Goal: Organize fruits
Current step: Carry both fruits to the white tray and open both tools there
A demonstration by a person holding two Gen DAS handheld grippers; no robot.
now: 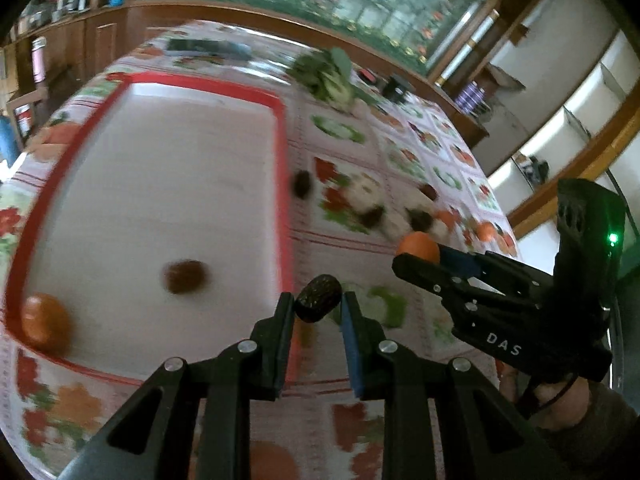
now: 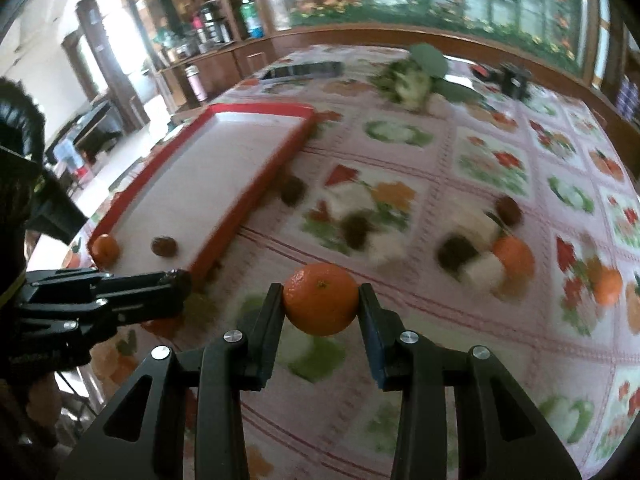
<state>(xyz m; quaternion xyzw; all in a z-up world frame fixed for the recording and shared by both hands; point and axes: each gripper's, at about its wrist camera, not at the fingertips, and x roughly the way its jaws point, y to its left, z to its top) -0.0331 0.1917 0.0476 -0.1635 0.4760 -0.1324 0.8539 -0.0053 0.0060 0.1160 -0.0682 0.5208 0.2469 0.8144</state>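
Observation:
My left gripper (image 1: 318, 304) is shut on a dark brown date (image 1: 318, 298), held above the table just right of the red-rimmed tray (image 1: 286, 184). My right gripper (image 2: 321, 294) is shut on an orange tangerine (image 2: 321, 298), held above the tablecloth; it also shows in the left wrist view (image 1: 418, 246). The tray (image 2: 260, 184) holds one tangerine (image 1: 46, 322) (image 2: 105, 249) and one date (image 1: 186, 276) (image 2: 164, 246) near its close end. Several dates (image 2: 356, 230) and another tangerine (image 2: 514, 254) lie on the tablecloth right of the tray.
Leafy greens (image 2: 416, 76) lie at the far side of the table, with a dark flat object (image 2: 304, 69) and a small black item (image 2: 514, 76) near them. Wooden cabinets with bottles stand beyond the table's left edge.

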